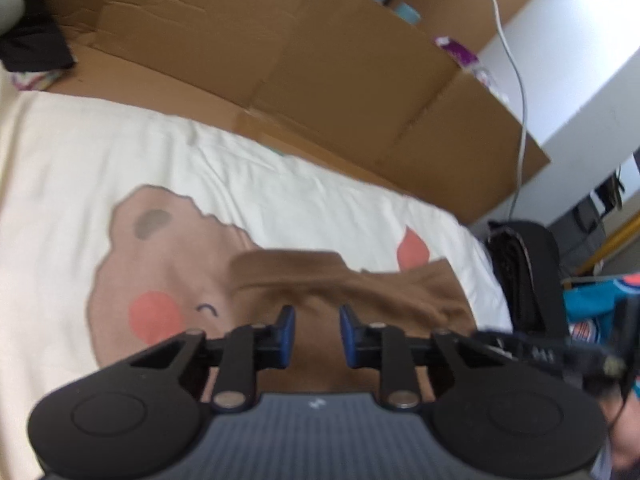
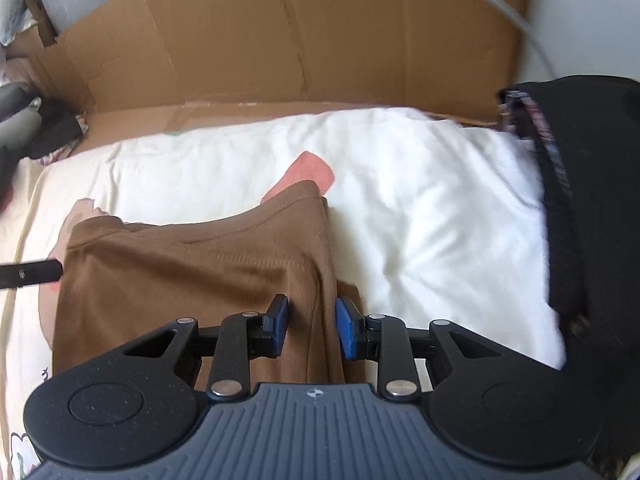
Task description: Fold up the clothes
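Note:
A brown garment [image 1: 360, 292] [image 2: 180, 280] lies bunched on a cream sheet printed with a bear [image 1: 160, 260]. My left gripper [image 1: 318, 330] hovers over its left part. Its blue pads stand apart with brown cloth showing in the gap, and neither pad presses on it. In the right wrist view, one black left fingertip [image 2: 36, 272] sits at the garment's left edge. My right gripper [image 2: 312, 322] is at the garment's right edge. A raised fold fills the space between its pads and creases run toward them. The right gripper [image 1: 560, 352] shows blurred in the left wrist view.
Flattened cardboard [image 1: 280, 60] [image 2: 280, 40] stands along the far side of the bed. A black garment or bag [image 2: 580, 200] [image 1: 520, 260] lies at the right end beside white bedding [image 2: 440, 220]. A white cable [image 1: 516, 80] hangs at the right. Dark items [image 1: 32, 48] sit far left.

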### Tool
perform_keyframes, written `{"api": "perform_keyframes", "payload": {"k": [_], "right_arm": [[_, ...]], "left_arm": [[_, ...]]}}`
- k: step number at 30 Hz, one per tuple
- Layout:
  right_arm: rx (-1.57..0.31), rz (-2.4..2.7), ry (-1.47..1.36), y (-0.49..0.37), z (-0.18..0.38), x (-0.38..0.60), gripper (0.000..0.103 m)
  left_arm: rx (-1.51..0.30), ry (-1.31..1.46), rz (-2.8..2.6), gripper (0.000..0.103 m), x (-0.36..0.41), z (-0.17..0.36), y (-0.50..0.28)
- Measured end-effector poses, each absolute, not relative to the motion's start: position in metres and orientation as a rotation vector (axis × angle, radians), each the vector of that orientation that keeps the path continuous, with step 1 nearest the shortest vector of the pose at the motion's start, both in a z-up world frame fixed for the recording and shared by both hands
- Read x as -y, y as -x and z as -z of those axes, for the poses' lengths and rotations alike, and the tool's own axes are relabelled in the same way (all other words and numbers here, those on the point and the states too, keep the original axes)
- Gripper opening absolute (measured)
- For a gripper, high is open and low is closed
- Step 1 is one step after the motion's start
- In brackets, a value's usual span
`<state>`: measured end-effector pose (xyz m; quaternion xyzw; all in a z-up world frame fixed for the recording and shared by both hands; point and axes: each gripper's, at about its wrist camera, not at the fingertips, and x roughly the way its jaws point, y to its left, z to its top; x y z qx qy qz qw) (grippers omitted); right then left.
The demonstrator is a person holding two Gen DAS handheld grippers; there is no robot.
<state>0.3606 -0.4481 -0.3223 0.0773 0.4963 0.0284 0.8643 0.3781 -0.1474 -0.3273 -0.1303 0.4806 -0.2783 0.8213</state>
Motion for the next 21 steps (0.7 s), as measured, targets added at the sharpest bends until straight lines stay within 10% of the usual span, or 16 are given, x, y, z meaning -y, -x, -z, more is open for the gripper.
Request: {"api": "perform_keyframes", "payload": {"k": [16,21], "right_arm": [[-1.082,-0.032,-0.252,-0.381,0.319,0.469,0.036],[-1.040,-0.051,-0.225,-0.367,0.290,0.475,0.036]], "left_arm": [[-1.062,0.291,0.517,0.013,0.158,0.349,-0.417],[-1.002,0.316,0.494,0.025,0.141,0.330,-0.417]]}}
